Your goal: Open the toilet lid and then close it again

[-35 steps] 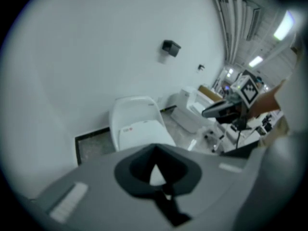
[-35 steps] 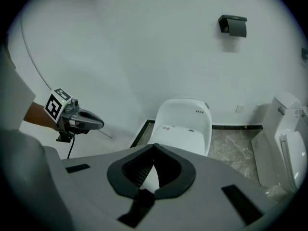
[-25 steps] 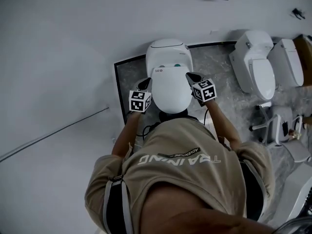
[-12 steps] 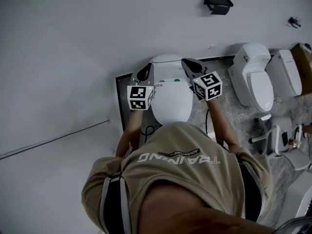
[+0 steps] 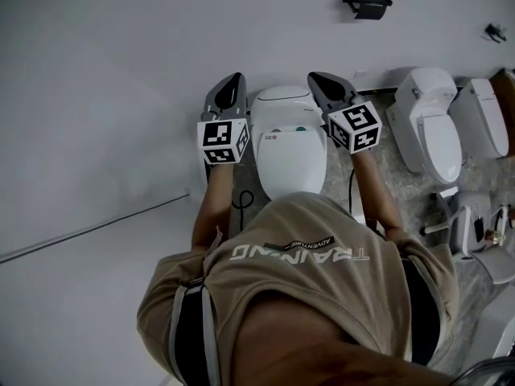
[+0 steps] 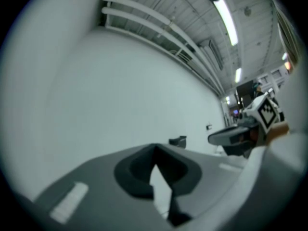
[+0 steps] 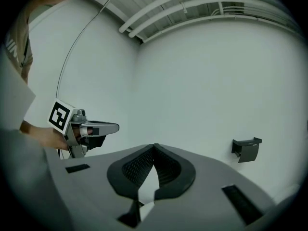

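- Nearest the camera, the person's tan shirt (image 5: 298, 296) fills the bottom of the head view, with both forearms reaching forward.
- The left gripper (image 6: 154, 149) and the right gripper (image 7: 154, 148) are held level on either side of the toilet. Each has its jaws closed tip to tip with nothing between them.
- Between them, lower down, the toilet lid (image 5: 294, 163) lies flat over the bowl, with neither gripper touching it.
- The floor (image 5: 394, 175) around the toilet is marbled grey.
- To the right, two more white toilets (image 5: 430, 123) stand side by side.
- Behind them rises a plain white wall (image 5: 121, 55), which carries a small black holder (image 5: 367, 1).
- A thin dark line (image 5: 96, 225) crosses the pale surface on the left.
- Overhead, white pipes (image 7: 202, 4) and strip lights (image 6: 226, 16) run along the ceiling.
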`<state>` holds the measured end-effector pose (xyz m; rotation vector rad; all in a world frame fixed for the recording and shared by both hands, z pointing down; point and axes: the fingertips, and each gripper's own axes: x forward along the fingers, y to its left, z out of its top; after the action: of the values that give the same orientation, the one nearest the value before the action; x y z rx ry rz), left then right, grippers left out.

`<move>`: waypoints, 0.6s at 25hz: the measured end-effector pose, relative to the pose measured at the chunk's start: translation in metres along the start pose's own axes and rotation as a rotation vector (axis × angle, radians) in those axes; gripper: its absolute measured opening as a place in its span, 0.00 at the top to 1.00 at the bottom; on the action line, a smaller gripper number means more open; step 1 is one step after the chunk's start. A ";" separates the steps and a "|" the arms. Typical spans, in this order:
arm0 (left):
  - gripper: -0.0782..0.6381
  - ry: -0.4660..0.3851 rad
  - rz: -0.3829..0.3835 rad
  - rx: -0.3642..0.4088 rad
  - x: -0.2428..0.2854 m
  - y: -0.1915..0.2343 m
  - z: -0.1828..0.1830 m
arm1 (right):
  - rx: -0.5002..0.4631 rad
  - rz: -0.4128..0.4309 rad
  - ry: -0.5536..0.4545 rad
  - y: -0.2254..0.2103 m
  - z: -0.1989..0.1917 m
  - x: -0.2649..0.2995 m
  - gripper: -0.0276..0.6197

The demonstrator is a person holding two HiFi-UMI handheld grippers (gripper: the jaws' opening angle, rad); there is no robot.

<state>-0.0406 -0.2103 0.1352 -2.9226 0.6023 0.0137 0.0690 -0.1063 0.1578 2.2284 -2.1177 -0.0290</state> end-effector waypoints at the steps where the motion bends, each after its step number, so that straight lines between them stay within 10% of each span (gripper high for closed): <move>1: 0.89 0.002 -0.001 -0.003 0.001 0.000 -0.003 | 0.000 0.005 0.000 0.001 -0.001 0.003 0.94; 15: 0.89 0.078 -0.010 -0.027 -0.005 -0.012 -0.032 | -0.005 0.038 0.043 0.005 -0.017 0.004 0.94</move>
<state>-0.0412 -0.2026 0.1689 -2.9636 0.6037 -0.0944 0.0656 -0.1098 0.1747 2.1650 -2.1351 0.0151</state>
